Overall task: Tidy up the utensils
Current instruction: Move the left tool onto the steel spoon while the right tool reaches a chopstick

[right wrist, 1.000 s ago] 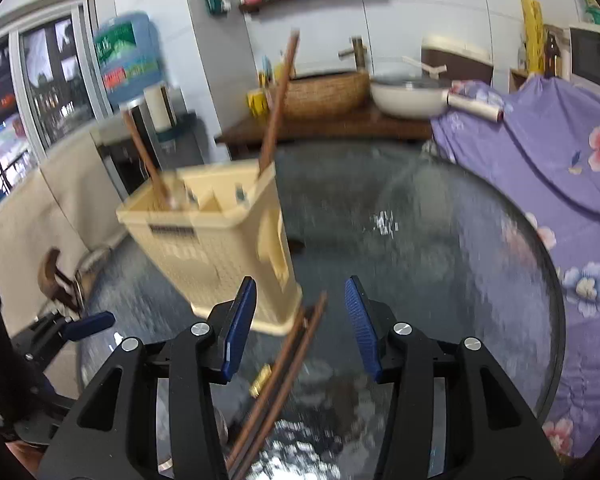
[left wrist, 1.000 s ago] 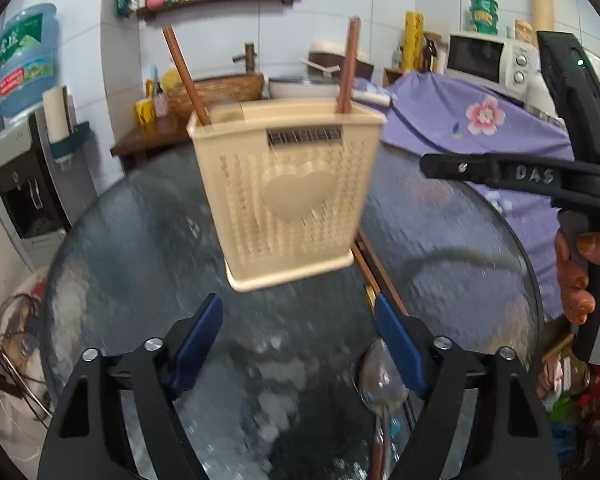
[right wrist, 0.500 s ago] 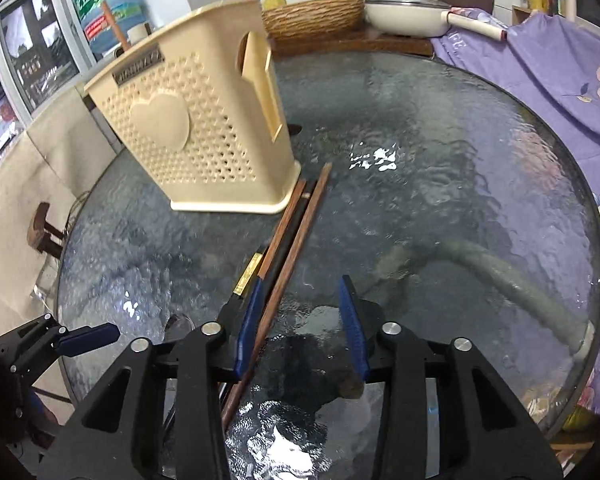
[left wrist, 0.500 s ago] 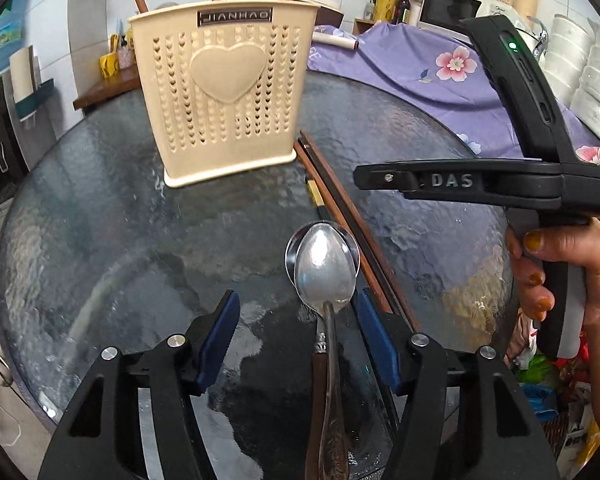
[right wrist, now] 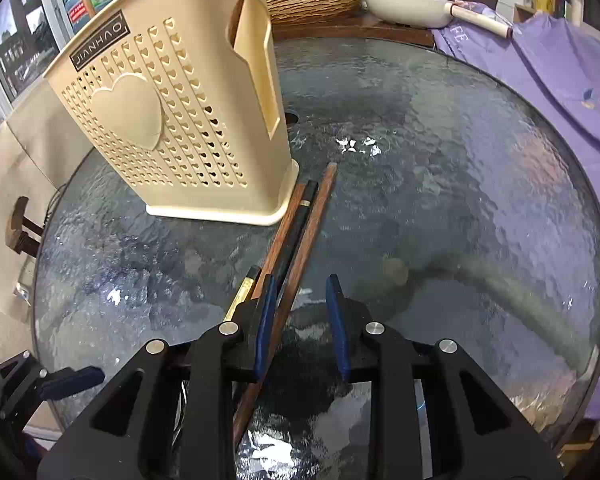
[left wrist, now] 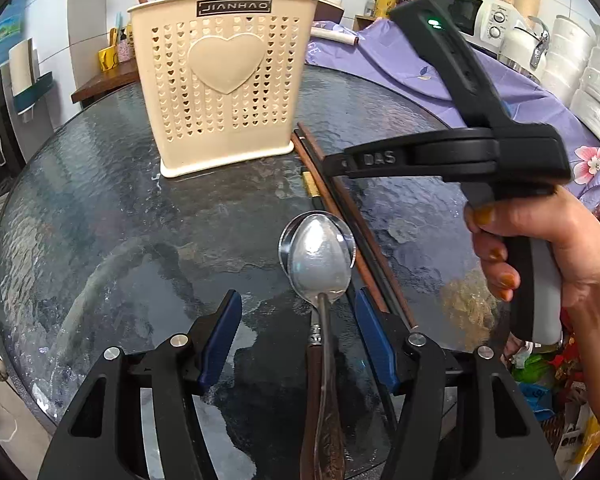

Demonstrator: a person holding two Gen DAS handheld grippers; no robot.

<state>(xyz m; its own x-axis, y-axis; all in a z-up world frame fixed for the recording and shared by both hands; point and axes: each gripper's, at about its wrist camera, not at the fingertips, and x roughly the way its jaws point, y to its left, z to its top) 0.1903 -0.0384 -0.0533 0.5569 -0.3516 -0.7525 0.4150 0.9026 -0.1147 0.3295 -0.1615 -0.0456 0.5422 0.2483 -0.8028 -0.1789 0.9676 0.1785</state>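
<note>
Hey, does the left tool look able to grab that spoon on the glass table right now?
Probably yes. The spoon lies flat with its handle running between the left tool's open fingers, nearer the right one, nothing covering it. The chopsticks lie just outside that finger.

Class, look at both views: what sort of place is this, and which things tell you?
Most likely a home kitchen or dining corner: a microwave by tiled walls, a pan on the wooden counter, and a utensil holder on the glass table.

Cream holder w/ heart-shaped holes, brown chopsticks, silver spoon, purple floral cloth, dark rippled glass table.
</note>
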